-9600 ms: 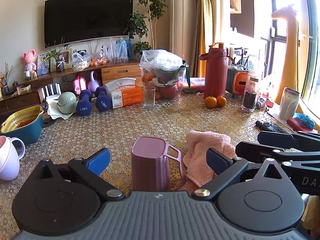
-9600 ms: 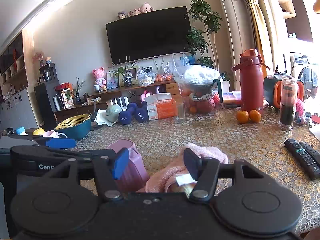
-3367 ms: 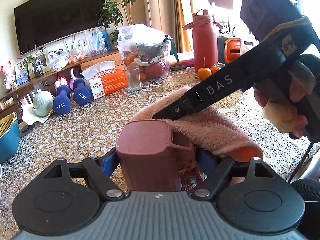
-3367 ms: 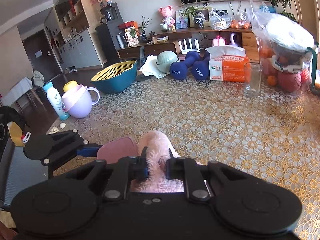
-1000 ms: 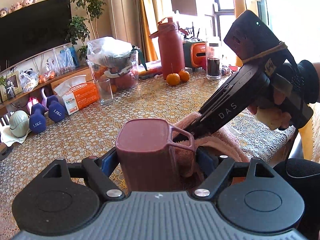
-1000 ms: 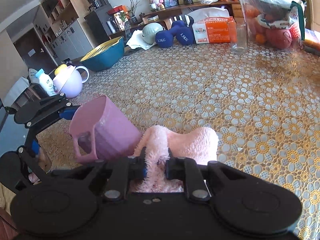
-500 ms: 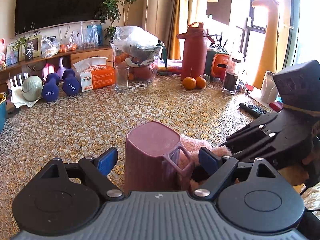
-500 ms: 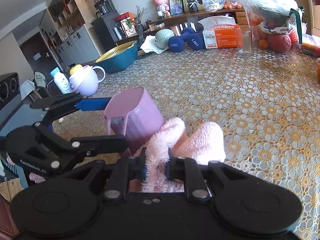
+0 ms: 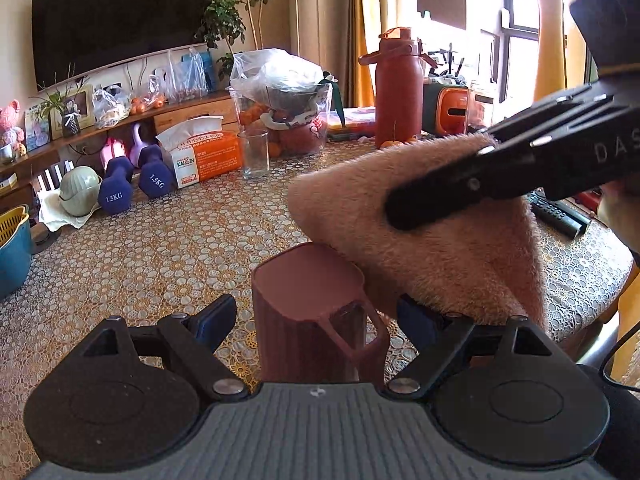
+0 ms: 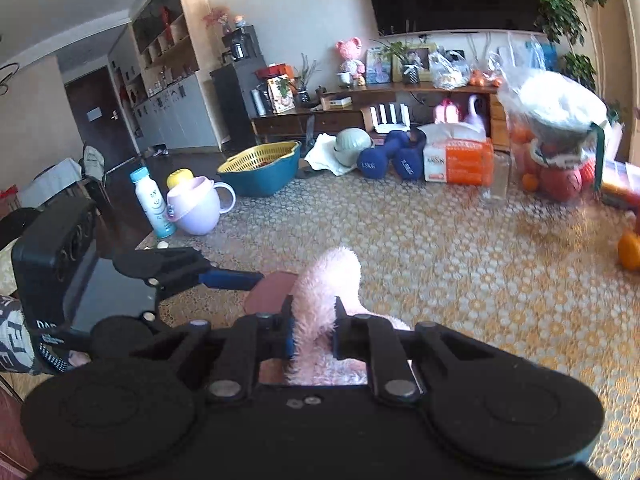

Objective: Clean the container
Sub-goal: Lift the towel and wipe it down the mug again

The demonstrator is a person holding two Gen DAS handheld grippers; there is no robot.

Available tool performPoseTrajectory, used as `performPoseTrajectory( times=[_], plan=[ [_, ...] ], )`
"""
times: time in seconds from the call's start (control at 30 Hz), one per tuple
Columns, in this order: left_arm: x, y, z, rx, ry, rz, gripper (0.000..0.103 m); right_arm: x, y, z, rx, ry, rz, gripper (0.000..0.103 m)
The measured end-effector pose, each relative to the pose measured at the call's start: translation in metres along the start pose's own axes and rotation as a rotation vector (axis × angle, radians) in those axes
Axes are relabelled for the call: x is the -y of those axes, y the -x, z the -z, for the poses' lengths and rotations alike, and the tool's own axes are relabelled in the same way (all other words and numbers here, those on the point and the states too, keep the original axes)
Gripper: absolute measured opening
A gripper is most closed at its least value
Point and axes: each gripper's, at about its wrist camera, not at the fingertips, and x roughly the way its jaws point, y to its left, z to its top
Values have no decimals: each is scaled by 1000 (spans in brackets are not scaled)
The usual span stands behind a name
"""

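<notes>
Nearest us on the desk [image 9: 160,248], the inverted pink cup [image 9: 308,312] stands between the closing jaws of our left gripper [image 9: 316,316], pads not yet touching. Our right gripper [image 10: 314,334], clamped on the pink towel [image 9: 440,240], should wipe once the cup is steadied. Farther off, dumbbells [image 9: 132,184] and a glass [image 9: 255,154] stand clear.

— Where is the light coming from?
— Daylight is streaming through the tall far-right window [image 9: 516,52], blowing it out and glaring off the patterned gold tablecloth [image 9: 168,248].
— Sharpness?
— The right wrist view is smearing at right; fisheye curving is bending both frames' edges.
</notes>
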Motion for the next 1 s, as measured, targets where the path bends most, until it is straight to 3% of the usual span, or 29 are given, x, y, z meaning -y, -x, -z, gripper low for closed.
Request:
performPoseTrajectory(
  times=[0.17, 0.37, 0.7, 1.0],
  plan=[
    [1, -4, 1, -22, -15, -13, 71, -24, -23, -16, -50, 114, -54, 15],
    [3, -2, 2, -16, -26, -9, 70, -31, -45, -15, -100, 179, -52, 15],
    [0, -1, 1, -5, -33, 11, 70, 18, -43, -12, -19, -23, 26, 15],
    [-5, -3, 4, 5, -54, 26, 69, 50, -70, 17, -77, -192, -19, 15]
  ],
)
